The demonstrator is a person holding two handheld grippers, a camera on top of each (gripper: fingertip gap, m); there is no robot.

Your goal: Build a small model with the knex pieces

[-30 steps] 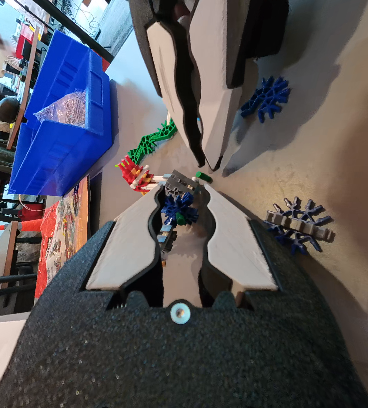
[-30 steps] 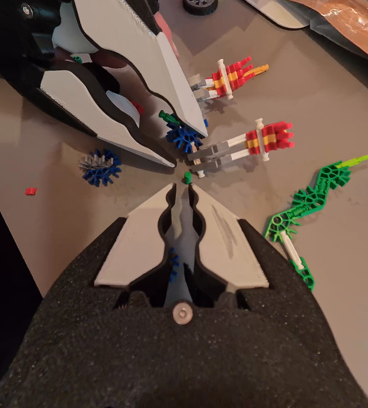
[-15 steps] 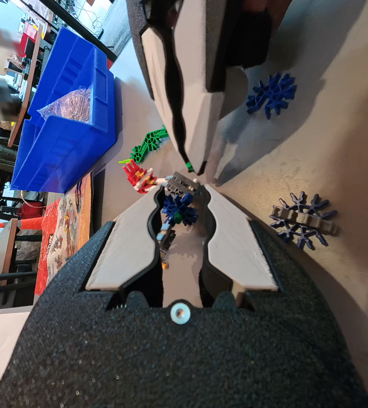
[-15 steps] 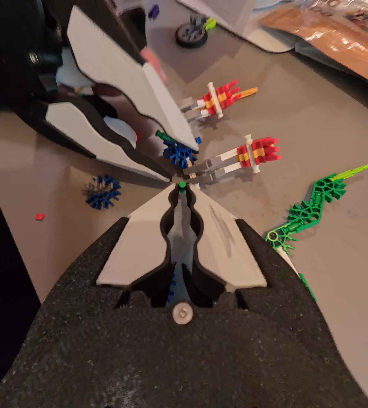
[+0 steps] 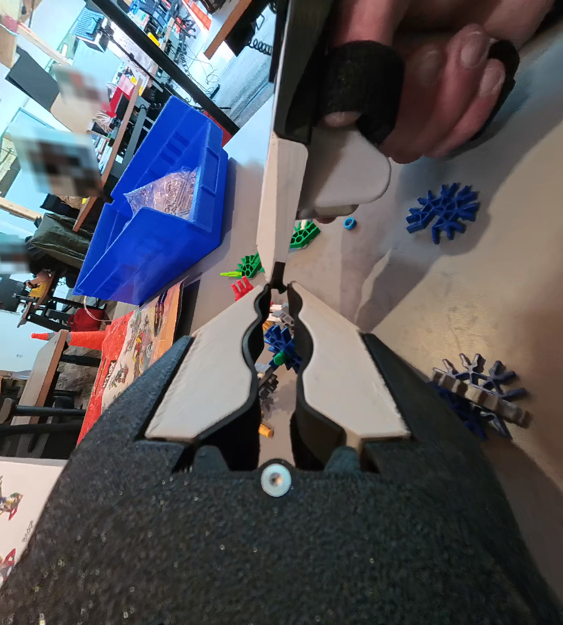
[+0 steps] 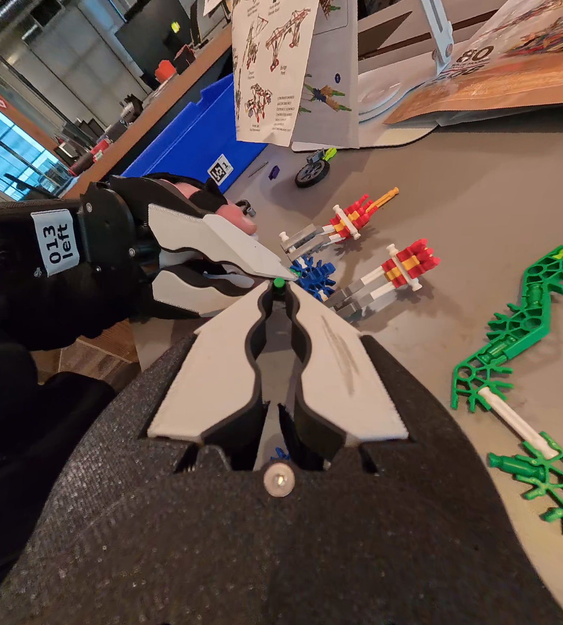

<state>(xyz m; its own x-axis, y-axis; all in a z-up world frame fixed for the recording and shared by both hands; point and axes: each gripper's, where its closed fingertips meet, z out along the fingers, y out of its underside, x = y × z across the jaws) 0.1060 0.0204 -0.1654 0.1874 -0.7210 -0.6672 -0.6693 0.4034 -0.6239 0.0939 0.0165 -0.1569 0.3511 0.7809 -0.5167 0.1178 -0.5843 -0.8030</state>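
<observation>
My right gripper [image 6: 277, 290] is shut on a short green rod [image 6: 277, 282], pinched at its tips above the grey table [image 6: 476, 203]. My left gripper [image 5: 278, 290] comes in from the left with its fingers stacked, a narrow gap between the tips. Its upper finger [image 6: 239, 247] ends right beside the rod. In the left wrist view the right gripper's tip [image 5: 278, 275] meets that gap. A blue snowflake connector [image 6: 317, 277] joined to grey, white and red pieces [image 6: 391, 274] lies just beyond both tips. It shows between the left fingers [image 5: 282, 343]; I cannot tell whether they touch anything.
A second red and grey assembly [image 6: 341, 223], a green connector chain [image 6: 527, 321], a small wheel [image 6: 310, 170], a loose blue connector [image 5: 442, 213] and a blue one with a grey piece [image 5: 476, 392] lie around. A blue bin [image 5: 158, 236], instruction sheet [image 6: 270, 67] and box [image 6: 493, 77] stand behind. The grippers are tip to tip, or close to it. The blue snowflake connector [image 6: 317, 277] sits 4 cm or so from the ends of my left fingers.
My right gripper closed on the green rod and lifted it off the table to the left gripper's tips. My left fingers drew much closer together.
</observation>
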